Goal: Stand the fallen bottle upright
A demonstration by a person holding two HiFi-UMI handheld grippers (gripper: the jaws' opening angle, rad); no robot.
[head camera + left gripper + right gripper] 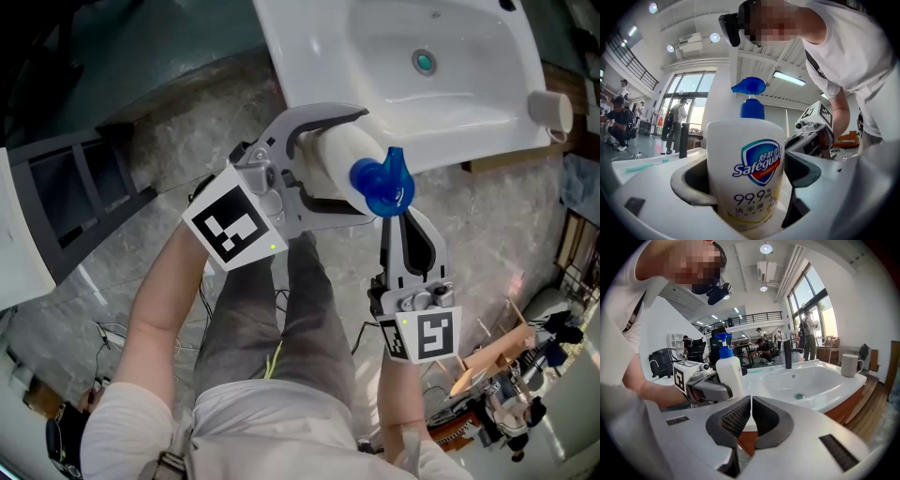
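A white Safeguard soap bottle with a blue pump top is held upright in the air by my left gripper, whose jaws are shut around its body. The bottle also shows in the right gripper view, left of the basin, off the surface. My right gripper sits just below the pump in the head view. Its ribbed pads are pressed together on nothing. The bottle's base is hidden by the left jaws.
A white washbasin with a green drain lies ahead. A black tap and a white mug stand on its rim. The person's legs and a marbled floor are below. People stand in the background.
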